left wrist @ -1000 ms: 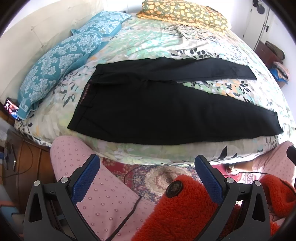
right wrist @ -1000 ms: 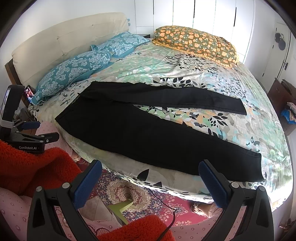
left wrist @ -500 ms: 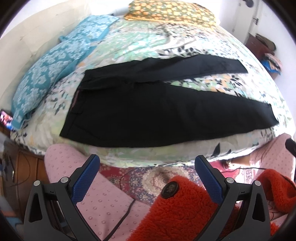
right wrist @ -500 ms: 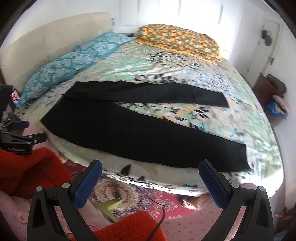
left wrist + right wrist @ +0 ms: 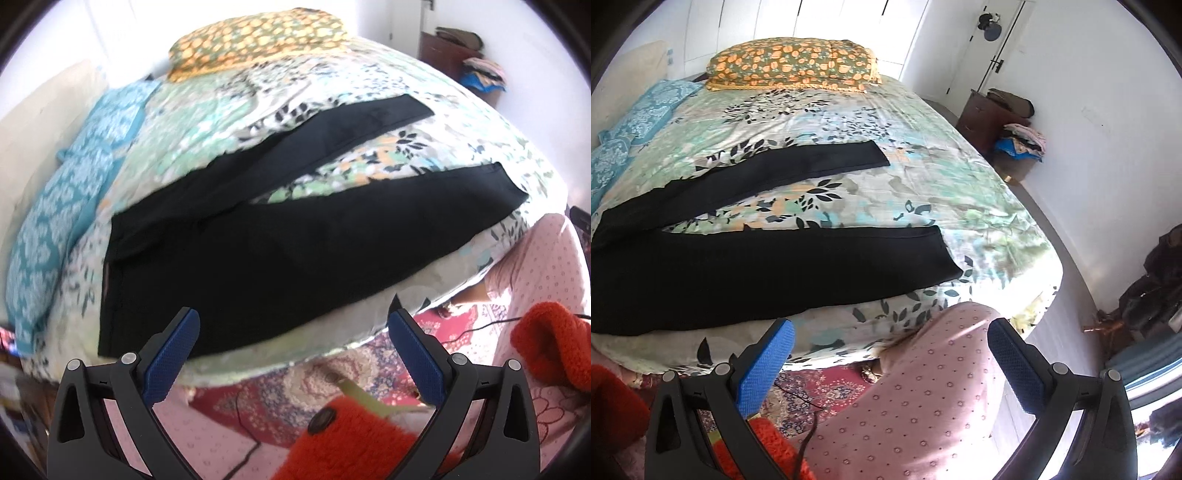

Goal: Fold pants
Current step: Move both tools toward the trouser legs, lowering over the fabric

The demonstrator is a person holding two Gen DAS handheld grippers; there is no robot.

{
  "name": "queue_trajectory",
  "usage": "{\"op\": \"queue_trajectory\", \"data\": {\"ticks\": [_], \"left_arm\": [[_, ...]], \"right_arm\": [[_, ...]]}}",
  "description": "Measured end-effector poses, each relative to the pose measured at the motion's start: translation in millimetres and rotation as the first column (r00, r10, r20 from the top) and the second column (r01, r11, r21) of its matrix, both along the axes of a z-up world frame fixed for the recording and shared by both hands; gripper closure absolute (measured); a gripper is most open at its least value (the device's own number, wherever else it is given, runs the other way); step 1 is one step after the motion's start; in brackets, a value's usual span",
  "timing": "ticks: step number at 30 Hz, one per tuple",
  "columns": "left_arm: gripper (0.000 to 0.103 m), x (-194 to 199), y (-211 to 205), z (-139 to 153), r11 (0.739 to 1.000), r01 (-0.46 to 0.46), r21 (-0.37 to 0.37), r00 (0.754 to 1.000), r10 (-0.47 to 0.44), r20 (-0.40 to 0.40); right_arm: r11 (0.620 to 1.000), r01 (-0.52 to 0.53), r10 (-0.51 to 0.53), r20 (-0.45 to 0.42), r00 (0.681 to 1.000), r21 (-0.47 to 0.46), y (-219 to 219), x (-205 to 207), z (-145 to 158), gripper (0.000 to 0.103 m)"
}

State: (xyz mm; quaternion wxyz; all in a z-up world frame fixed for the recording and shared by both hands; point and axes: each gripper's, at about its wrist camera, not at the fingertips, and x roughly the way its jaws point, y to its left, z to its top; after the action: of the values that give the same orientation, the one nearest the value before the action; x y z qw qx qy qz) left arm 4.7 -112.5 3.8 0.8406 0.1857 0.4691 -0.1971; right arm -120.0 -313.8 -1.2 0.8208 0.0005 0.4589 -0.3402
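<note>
Black pants laid flat on the bed, legs spread in a V; both tools held off the near edge.

No brand, label or legible writing is seen in either view. The left gripper is spread wide with nothing between its blue pads; the right gripper is likewise spread wide and empty. The waist end is seen at the left near the teal pillows, the leg hems toward the right. The left-wrist view is motion-blurred, so waistband detail is not resolved. In the right-wrist view the waist is cut off at the frame edge. The bed's near side is partly hidden by a pink dotted trouser leg and red fleece sleeve. An orange-patterned pillow is noted at the far side.
</note>
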Motion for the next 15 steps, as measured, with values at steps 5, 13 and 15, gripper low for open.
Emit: {"op": "queue_trajectory", "data": {"ticks": [5, 13, 15], "left_arm": [[0.001, 9, -14, 7, 0.999, 0.032, -0.026, 0.999, -0.032, 0.007], [0.001, 41, -12, 21, 0.994, -0.05, -0.102, 0.999, 0.051, 0.008], [0.001, 49, -7, 28, 0.989, -0.082, -0.125, 0.996, 0.085, 0.02]], "right_arm": [[0.999, -0.017, 0.016, -0.005, 1.0, -0.028, 3, 4, 5, 0.0], [0.984, -0.18, 0.18, 0.13, 0.975, -0.015, 20, 39, 32, 0.0], [0.974, -0.226, 0.228, 0.151, 0.962, -0.033, 29, 54, 41, 0.0]]}}
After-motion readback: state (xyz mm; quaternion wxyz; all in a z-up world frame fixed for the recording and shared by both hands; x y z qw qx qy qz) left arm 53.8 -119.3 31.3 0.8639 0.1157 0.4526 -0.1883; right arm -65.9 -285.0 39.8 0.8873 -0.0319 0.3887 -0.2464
